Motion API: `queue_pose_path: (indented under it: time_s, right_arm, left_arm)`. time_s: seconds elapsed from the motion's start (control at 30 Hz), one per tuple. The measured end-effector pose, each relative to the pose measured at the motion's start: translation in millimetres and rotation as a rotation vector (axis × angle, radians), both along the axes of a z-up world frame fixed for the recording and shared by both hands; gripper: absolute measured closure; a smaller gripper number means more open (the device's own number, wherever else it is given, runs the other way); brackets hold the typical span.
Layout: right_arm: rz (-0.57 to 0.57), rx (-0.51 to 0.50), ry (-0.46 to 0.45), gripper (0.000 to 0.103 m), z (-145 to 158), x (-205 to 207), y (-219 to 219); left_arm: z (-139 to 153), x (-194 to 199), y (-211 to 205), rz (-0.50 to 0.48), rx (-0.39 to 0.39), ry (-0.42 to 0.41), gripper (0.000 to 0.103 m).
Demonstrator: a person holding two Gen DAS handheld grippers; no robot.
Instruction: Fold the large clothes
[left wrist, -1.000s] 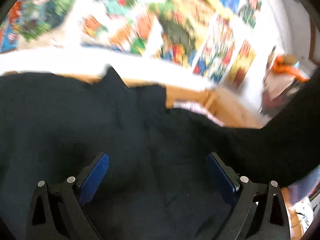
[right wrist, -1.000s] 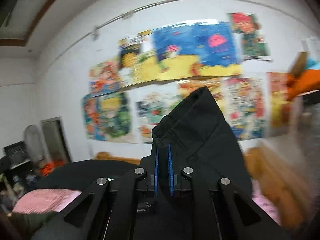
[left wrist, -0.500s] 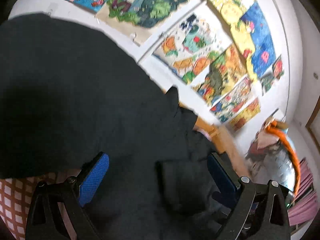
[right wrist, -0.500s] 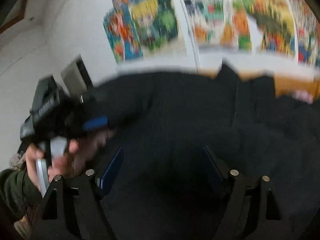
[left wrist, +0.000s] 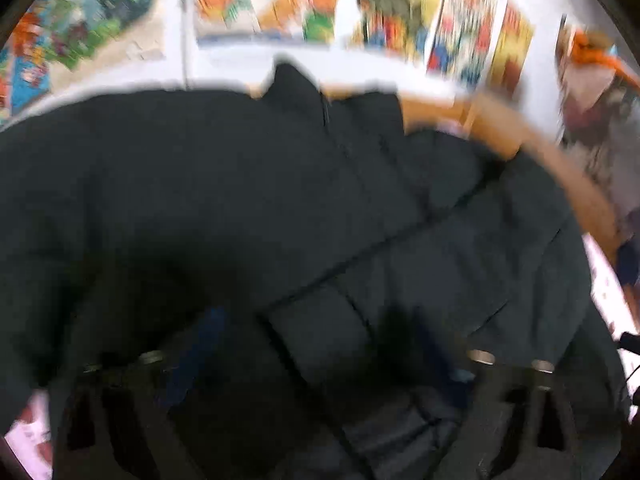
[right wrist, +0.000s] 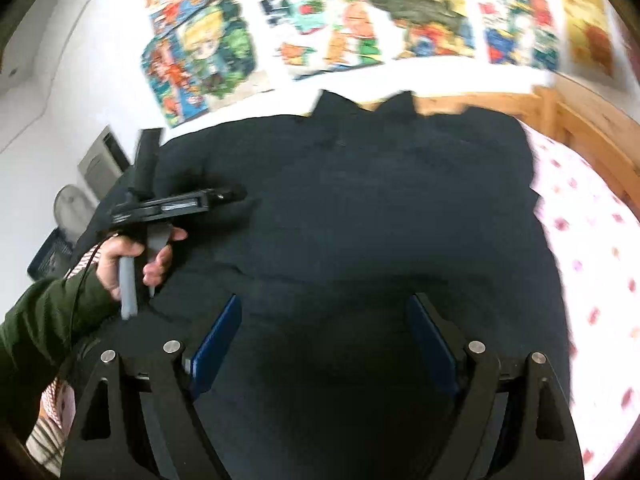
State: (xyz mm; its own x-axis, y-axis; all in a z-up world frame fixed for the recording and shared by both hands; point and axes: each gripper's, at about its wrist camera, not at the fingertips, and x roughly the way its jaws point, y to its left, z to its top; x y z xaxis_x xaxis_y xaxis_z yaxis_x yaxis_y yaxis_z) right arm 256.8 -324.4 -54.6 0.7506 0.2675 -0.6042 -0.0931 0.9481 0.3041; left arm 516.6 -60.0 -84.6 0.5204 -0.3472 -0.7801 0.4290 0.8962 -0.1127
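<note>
Nearest in the right wrist view, the right gripper (right wrist: 320,336) stands wide apart with nothing between its blue pads (right wrist: 216,340); its jaws have just been opening, so in my judgement it has let the cloth go to lie flat. Under it one black padded coat (right wrist: 360,208) is spread over the bed, which suits folding a garment this big. In the left wrist view the left gripper (left wrist: 316,344) is low over a stitched panel of the coat. Its jaws have just been closing and cloth sits between them, but the blur hides whether the pads press, so I cannot tell if it grips.

Further left, one hand (right wrist: 132,256) in a dark green sleeve (right wrist: 44,320) holds that tool's handle. Beyond lies one floral bedsheet (right wrist: 592,248), one wooden bed frame (right wrist: 576,120), and on the white wall many bright posters (right wrist: 352,20), too overlapped to count.
</note>
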Motion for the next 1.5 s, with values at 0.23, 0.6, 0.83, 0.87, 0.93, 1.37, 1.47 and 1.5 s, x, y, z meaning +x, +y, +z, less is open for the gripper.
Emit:
queue_pose_path:
  time_s: [0.23,0.6,0.83,0.87,0.93,1.37,1.47,1.5]
  right_arm:
    - [-0.138,-0.03,0.057,0.022,-25,-34,-75]
    - [-0.228,-0.115,-0.038,0.022,5,-8,-97]
    - [-0.153,-0.231,-0.115,0.022,43,112,-66]
    - [-0.13,-0.26,-0.113,0.022,44,142,-56]
    - [-0.103,-0.291,-0.101,0.022,42,180,-34]
    - [-0.085,-0.344,0.077,0.02,-77,272,8]
    - [-0.101,-0.365,0.041,0.02,-70,260,16]
    - [-0.118,-0.36,0.053,0.02,-65,255,17]
  left_arm:
    - [3,5,-6,0.076,0.024,-0.024,0.091]
    - [94,-27,14,0.23,0.074,-0.372,0.098]
    - [75,-9,42,0.333,0.255,-0.361,0.098]
    - [61,-1,44,0.339,0.271,-0.316,0.098]
    - [42,10,48,0.351,0.294,-0.276,0.098]
    - [-1,17,52,0.348,0.258,-0.28,0.092]
    - [14,3,72,0.335,0.11,-0.291,0.089]
    - [21,-4,82,0.335,0.045,-0.288,0.087]
